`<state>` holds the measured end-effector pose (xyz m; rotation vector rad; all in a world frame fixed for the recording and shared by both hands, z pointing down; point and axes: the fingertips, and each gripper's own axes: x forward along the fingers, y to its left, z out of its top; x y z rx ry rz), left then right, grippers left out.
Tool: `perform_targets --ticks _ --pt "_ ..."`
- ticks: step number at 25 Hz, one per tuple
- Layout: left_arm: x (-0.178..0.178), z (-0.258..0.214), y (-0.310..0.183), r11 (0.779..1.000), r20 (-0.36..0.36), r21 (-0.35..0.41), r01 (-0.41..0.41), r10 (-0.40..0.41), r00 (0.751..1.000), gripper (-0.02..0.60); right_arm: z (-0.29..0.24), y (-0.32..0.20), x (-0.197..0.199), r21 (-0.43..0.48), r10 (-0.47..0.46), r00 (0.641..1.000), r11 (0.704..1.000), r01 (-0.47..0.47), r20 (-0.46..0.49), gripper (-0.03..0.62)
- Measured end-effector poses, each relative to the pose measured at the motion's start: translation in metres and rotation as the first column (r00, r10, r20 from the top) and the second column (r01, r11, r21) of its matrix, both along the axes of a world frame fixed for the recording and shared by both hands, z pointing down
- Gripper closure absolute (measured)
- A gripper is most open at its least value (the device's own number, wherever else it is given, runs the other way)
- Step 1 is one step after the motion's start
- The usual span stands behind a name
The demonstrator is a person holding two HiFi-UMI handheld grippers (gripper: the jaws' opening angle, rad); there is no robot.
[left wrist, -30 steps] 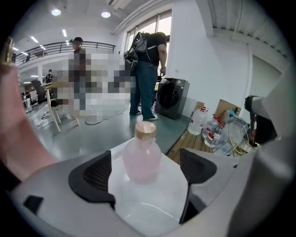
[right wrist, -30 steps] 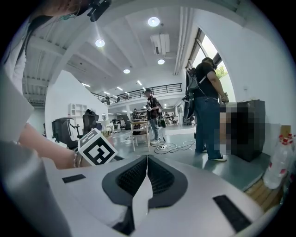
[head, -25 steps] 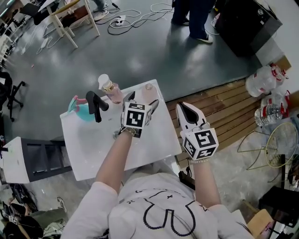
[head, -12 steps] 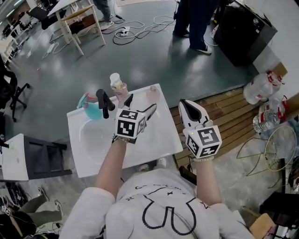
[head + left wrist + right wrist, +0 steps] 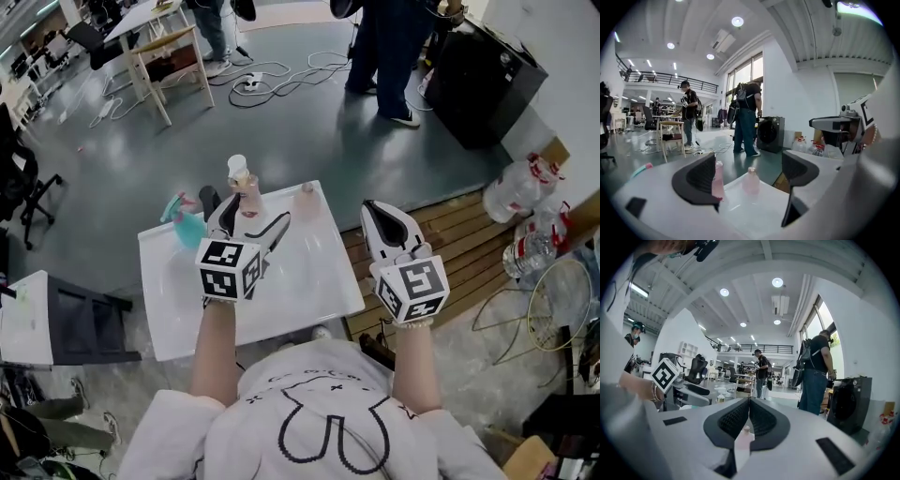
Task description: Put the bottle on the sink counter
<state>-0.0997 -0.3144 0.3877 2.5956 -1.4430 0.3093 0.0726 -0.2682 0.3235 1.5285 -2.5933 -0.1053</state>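
Note:
A white sink counter [image 5: 309, 291] stands below me. At its back edge is a tall pink bottle with a white cap [image 5: 240, 180], also in the left gripper view [image 5: 717, 179] half behind the left jaw. A smaller pink bottle [image 5: 305, 196] [image 5: 751, 180] stands at the back right corner. My left gripper [image 5: 251, 217] [image 5: 749, 173] hangs open over the basin, pointing at the bottles and holding nothing. My right gripper [image 5: 373, 208] [image 5: 749, 401] is shut and empty, off the counter's right edge. Past its jaws the small bottle [image 5: 742, 439] shows.
A black faucet [image 5: 208, 199] and a teal object [image 5: 187, 227] sit at the counter's back left. Wooden slats [image 5: 450, 234] and water jugs [image 5: 520, 187] lie to the right, with a wire basket [image 5: 562, 300] nearer. People [image 5: 384, 47], a chair [image 5: 169, 56] and cables occupy the floor beyond.
My left gripper has moved left over the basin, from near the small bottle towards the tall bottle and the faucet. The right gripper has kept its place. My head view has shifted.

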Motion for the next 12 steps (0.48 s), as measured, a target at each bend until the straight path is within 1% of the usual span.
perform_targets --ticks 2,3,5,7,8,10,12 --pt "-0.003 -0.011 0.005 0.999 -0.002 0.042 0.003 -0.003 1.0 0.137 -0.008 0.001 0.003 0.022 0.015 1.0 1.0 -0.016 0.009 0.565" --pt "-0.005 -0.018 0.007 0.998 -0.003 0.068 0.004 -0.004 1.0 0.165 -0.012 0.001 0.005 0.031 0.021 1.0 0.999 -0.022 0.017 0.566" --pt "-0.01 -0.029 0.01 0.992 -0.011 0.123 0.01 -0.008 1.0 0.373 -0.016 0.002 0.007 0.043 0.027 0.999 0.999 -0.028 0.026 0.565" --pt "-0.017 -0.039 0.01 0.986 -0.022 0.165 0.035 -0.032 0.999 0.486 -0.018 0.004 0.007 0.052 0.033 0.999 0.998 -0.034 0.025 0.565" --pt "-0.021 -0.043 0.01 0.981 -0.024 0.184 0.055 -0.052 0.998 0.563 -0.019 0.004 0.008 0.057 0.037 0.999 0.998 -0.038 0.021 0.565" --pt "-0.026 -0.052 0.009 0.971 -0.018 0.225 0.08 -0.078 0.997 0.572 -0.021 0.006 0.009 0.069 0.044 0.999 0.997 -0.045 0.014 0.565" --pt "-0.025 -0.061 0.011 0.961 -0.006 0.266 0.076 -0.077 0.997 0.574 -0.024 0.007 0.011 0.083 0.05 0.999 0.995 -0.05 0.005 0.565"
